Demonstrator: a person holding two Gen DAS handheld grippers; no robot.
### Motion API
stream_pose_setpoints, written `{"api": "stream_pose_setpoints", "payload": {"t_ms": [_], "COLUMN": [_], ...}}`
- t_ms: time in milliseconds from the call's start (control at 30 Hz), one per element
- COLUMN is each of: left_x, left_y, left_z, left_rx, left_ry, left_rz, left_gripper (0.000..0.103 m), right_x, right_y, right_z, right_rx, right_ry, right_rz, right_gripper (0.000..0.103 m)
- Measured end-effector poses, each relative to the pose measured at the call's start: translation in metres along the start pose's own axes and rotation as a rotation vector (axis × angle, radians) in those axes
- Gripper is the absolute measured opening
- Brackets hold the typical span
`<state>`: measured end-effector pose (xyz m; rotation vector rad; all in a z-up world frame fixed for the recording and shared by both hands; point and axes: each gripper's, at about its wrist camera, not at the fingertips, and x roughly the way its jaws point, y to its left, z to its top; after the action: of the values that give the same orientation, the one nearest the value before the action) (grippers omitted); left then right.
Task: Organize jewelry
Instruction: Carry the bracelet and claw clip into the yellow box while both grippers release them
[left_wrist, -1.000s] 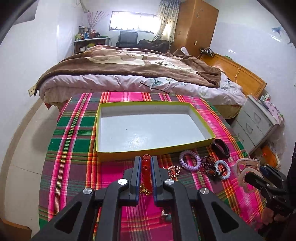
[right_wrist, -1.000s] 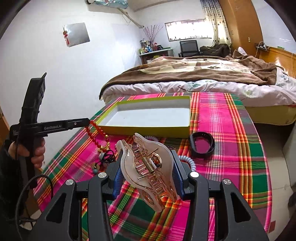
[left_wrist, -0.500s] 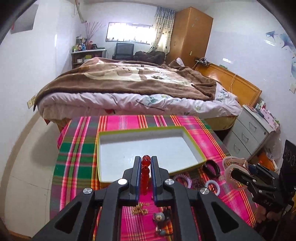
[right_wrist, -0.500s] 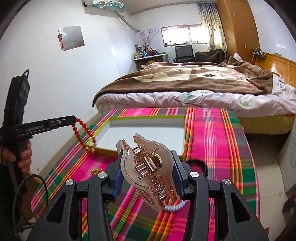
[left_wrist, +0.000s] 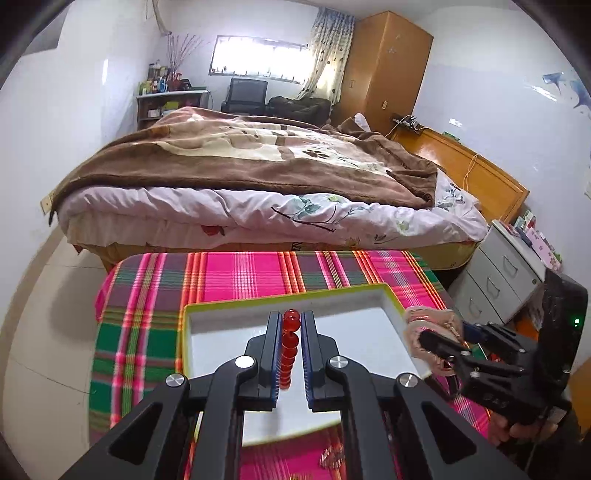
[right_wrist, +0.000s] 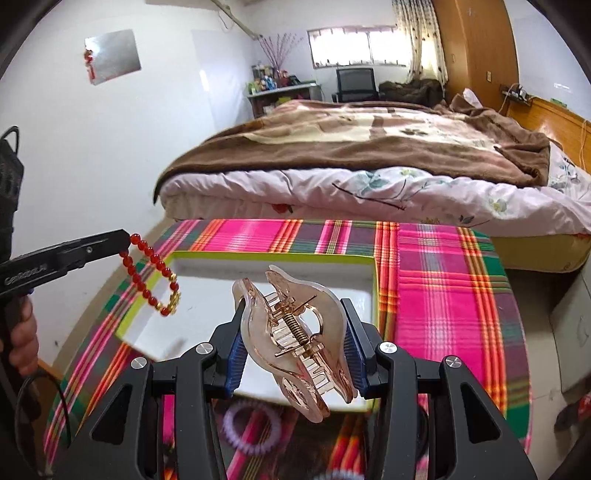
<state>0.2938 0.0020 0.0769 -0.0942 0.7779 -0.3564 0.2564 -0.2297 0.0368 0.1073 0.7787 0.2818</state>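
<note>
**2 pieces held over the box, neither let go yet**

The left gripper (left_wrist: 289, 325) is clamped on a red bead bracelet (right_wrist: 153, 275), pinching 1 short stretch of beads between its fingers so the rest of the loop hangs free below. Seen from the right wrist, that loop dangles in the air above the left edge of the box (right_wrist: 375, 291), its gold end lowest. Holding it by the top this way looks meant to keep the strand from tangling and to let it settle into the box in a heap when released.

The right gripper (right_wrist: 293, 341) is closed on a clear pink hair clip (right_wrist: 291, 339), gripped across its 2 broad sides with the spring facing the camera and the teeth pointing down. It sits above the near right part of the box, whose white floor shows nothing in it so far.

On the plaid cloth (right_wrist: 443, 280) close to the camera lies a purple coil hair tie (right_wrist: 251, 428), blurred, not yet collected.

The box is shallow and open, so I judge the step in hand to be the drop itself: lower each piece over the white floor, then open. The bracelet could catch the yellow-green rim, since it hangs near that edge.
</note>
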Motion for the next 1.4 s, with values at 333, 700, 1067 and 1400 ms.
{"api": "stream_pose_setpoints", "payload": {"t_ms": [333,700,1067,1400], "left_x": [0.064,0.089,0.094,0.092], "left_y": [0.026,0.063,0.068,0.06], "left_z": [-0.001,-0.019,-0.026,-0.026], "left_rx": [-0.019,-0.067,-0.075,-0.077], "left_ry": [0.077,0.159,0.183,0.188], "left_rz": [0.064,0.157,0.182,0.151], "left_gripper": [0.01,0.01,0.01,0.034], "right_x": [0.049,0.071,0.08,0.077], "right_y": [-0.013,-0.01,-0.003,-0.004], "right_z": [0.01,0.009,0.008,0.008], "right_rx": [-0.017,-0.058,-0.105,-0.107], "right_ry": [0.074,0.115,0.115,0.109], "right_rz": [-0.107,-0.167,-0.242,-0.247], "right_gripper": [0.046,0.046,0.046,0.047]}}
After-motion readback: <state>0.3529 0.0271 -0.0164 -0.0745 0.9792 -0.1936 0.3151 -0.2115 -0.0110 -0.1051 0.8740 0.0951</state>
